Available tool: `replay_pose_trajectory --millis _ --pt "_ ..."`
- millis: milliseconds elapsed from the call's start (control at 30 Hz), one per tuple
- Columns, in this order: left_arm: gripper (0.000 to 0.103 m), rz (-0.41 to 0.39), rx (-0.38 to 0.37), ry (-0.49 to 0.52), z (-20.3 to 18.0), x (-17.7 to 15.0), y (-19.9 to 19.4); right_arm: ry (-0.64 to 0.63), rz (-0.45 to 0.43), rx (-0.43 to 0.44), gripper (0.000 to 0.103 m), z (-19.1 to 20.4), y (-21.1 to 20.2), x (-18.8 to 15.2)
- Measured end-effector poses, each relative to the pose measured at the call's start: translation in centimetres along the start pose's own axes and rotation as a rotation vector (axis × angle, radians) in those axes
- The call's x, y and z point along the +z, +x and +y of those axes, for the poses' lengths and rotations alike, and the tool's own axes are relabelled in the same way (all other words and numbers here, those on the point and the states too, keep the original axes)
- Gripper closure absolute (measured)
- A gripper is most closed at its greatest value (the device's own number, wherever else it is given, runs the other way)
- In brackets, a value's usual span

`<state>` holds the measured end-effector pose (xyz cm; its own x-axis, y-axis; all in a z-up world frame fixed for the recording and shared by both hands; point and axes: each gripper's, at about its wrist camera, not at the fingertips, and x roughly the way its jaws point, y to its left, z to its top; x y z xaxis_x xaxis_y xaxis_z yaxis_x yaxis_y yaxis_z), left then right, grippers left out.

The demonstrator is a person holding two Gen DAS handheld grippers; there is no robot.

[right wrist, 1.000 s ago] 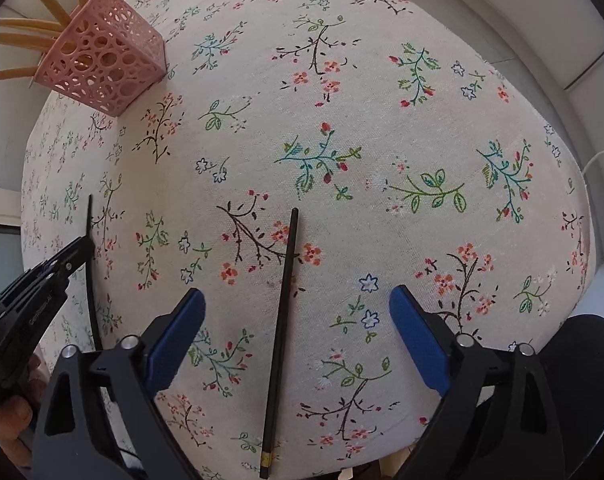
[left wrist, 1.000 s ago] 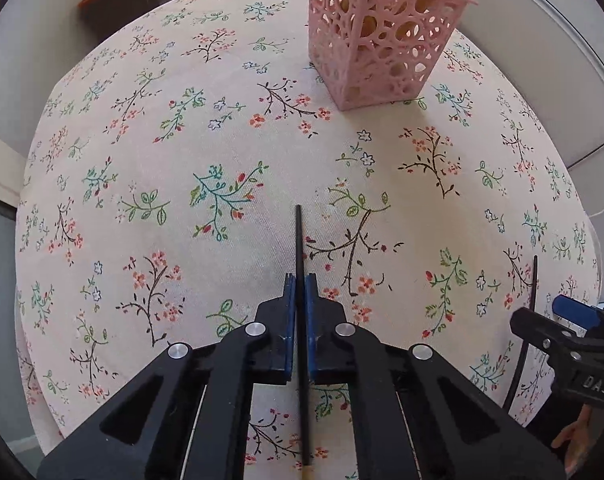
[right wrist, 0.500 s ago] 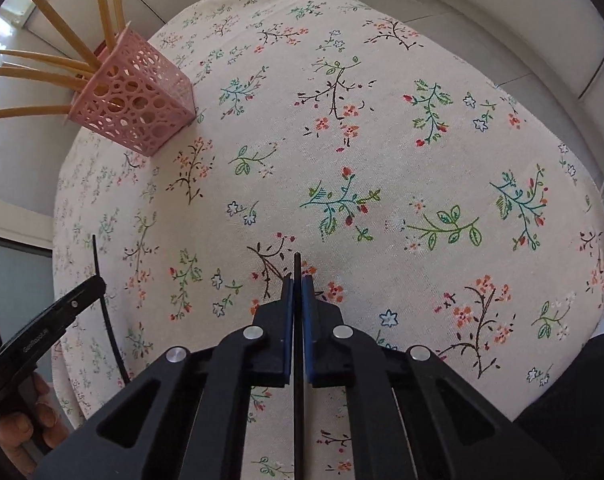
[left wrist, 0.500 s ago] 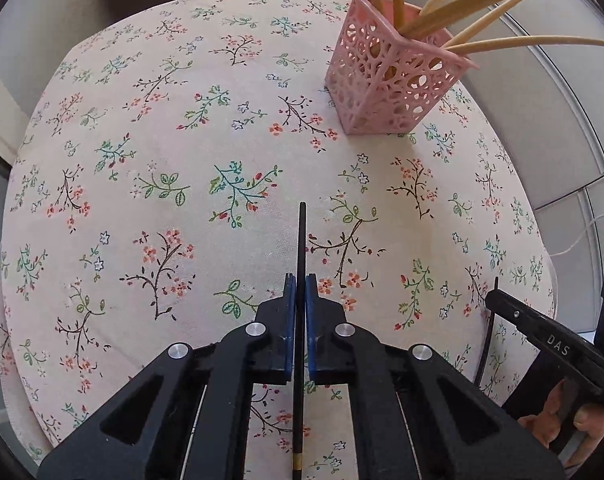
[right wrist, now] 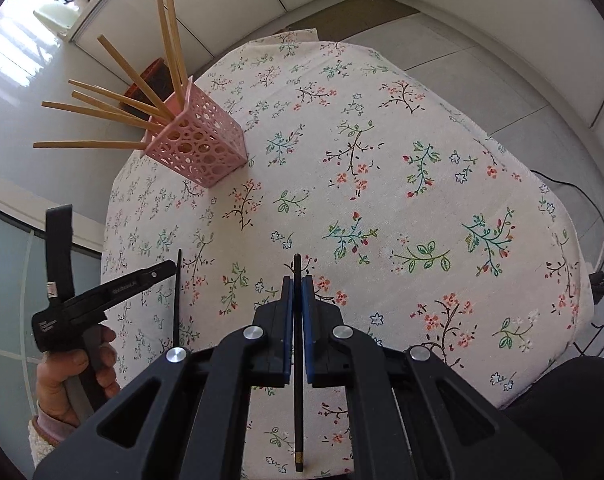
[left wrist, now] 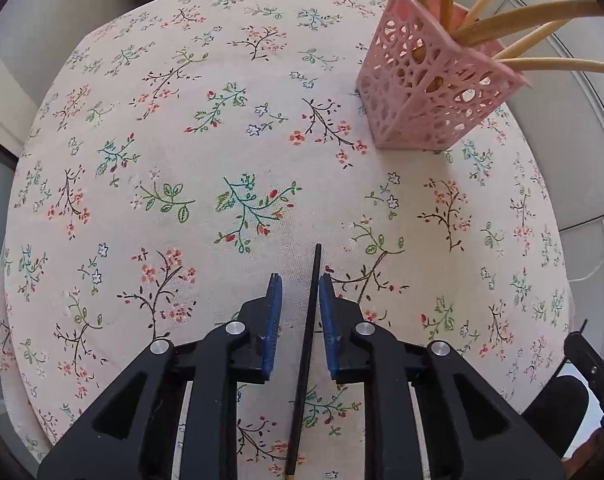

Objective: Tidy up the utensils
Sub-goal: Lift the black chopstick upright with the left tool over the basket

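Carrying both black chopsticks to the pink holder [right wrist: 200, 148] calls for the right gripper [right wrist: 297, 300], clamped on its chopstick [right wrist: 298, 380], to lead, while the left gripper [left wrist: 299, 304], jaws just parted around its chopstick [left wrist: 308, 332], should re-close first.

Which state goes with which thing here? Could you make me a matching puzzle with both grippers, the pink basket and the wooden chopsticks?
1. left gripper
2. right gripper
3. pink basket
4. wooden chopsticks

A. shut on a black chopstick
B. stands on the floral cloth
C. jaws parted, second black chopstick loose between them
D. poke out of the basket

Pairs: 1-C, 2-A, 3-B, 4-D.
The left gripper's jaws have just been opening.
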<state>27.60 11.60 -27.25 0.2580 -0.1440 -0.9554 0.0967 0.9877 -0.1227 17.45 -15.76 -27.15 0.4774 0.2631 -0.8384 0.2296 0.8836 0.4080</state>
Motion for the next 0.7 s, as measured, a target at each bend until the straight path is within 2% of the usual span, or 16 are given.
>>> replay_pose_trajectory --millis 133,200,233,300,400,567,700 --pt "0.085 0.004 0.060 0.056 -1.4 0.2 0.9 -0.019 -0.013 0.009 0.099 0.4 -0.5 0.1" --pt "0.091 -0.002 0.093 0.080 -2.1 0.0 1.1 -0.032 -0.024 0.011 0.099 0.7 -0.8 0.1" --pt "0.100 -0.001 0.086 0.082 -2.3 -0.2 1.2 -0.038 -0.031 0.014 0.099 0.8 -1.0 0.1" --pt "0.100 -0.021 0.076 0.074 -2.6 -0.8 1.0 -0.037 -0.042 0.029 0.099 0.8 -1.6 0.0" --pt "0.100 -0.053 0.019 0.042 -2.2 -2.1 -0.6 -0.048 -0.063 0.053 0.099 1.0 -2.9 -0.1" --pt "0.100 -0.229 -0.098 0.040 -3.0 -5.7 -7.5 -0.082 -0.103 0.095 0.099 1.3 -5.3 -0.3" --pt "0.100 -0.352 -0.115 0.070 -4.8 -8.4 -12.2 -0.127 -0.143 0.118 0.099 1.9 -7.5 -0.5"
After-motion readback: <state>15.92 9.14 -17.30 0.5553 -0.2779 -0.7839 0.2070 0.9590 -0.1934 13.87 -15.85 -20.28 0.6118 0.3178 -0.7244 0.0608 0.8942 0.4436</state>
